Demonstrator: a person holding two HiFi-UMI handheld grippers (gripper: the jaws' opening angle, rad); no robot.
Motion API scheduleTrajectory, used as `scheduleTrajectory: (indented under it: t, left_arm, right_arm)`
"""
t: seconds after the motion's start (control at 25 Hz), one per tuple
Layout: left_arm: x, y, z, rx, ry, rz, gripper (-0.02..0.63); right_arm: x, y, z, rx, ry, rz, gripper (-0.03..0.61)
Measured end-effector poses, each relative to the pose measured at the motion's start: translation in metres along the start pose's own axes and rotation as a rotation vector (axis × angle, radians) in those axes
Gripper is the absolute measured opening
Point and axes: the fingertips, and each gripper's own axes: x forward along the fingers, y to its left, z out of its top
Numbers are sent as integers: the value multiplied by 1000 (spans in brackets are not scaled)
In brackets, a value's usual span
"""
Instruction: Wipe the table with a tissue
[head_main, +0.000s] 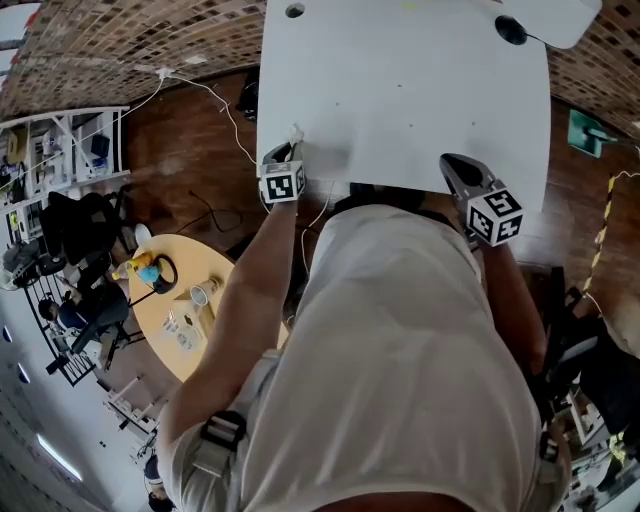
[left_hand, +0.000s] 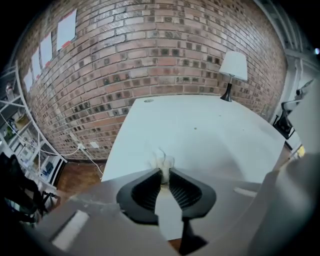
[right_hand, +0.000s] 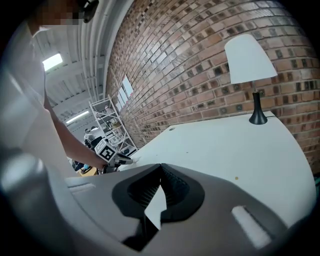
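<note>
The white table (head_main: 400, 90) fills the upper middle of the head view. A small crumpled white tissue (left_hand: 162, 161) sticks out from between the tips of my left gripper (left_hand: 165, 172), which is shut on it. In the head view this left gripper (head_main: 290, 148) hangs over the table's near left edge, with the tissue (head_main: 296, 134) at its tip. My right gripper (head_main: 452, 163) is over the near right part of the table. Its jaws meet at the tips with nothing between them (right_hand: 161, 166). The right gripper view also catches the left gripper (right_hand: 114, 157) far off at the left.
A lamp (left_hand: 233, 67) with a white shade stands at the table's far right corner, in front of a brick wall (left_hand: 150, 50). A cable hole (head_main: 294, 11) is at the table's far left. On the floor to the left are a round wooden table (head_main: 185, 300), shelves (head_main: 70, 150) and a white cable (head_main: 225, 110).
</note>
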Motion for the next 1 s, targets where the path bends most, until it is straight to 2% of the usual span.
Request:
scheduleTrajectory:
  t: [0.16, 0.28, 0.44, 0.64, 0.8, 0.88, 1.0]
  left_arm:
    - [6, -6, -9, 38, 29, 28, 57]
    - [7, -17, -3, 42, 27, -5, 55]
    - [9, -51, 3, 58, 18, -118, 55]
    - [11, -113, 7, 83, 21, -266, 55]
    - [-2, -164, 19, 133, 42, -411, 55]
    - [-11, -189, 27, 159, 20, -475, 57]
    - [-7, -212, 29, 165, -15, -514, 57]
  right_arm:
    - [0, -3, -4, 26, -2, -32, 8]
    - [4, -1, -6, 29, 4, -34, 8]
    - [8, 3, -3, 28, 0, -26, 8]
    - [11, 7, -3, 25, -1, -17, 8]
    - [4, 4, -4, 27, -11, -22, 8]
    - [-5, 1, -5, 33, -19, -30, 8]
    - [-17, -5, -8, 48, -31, -50, 8]
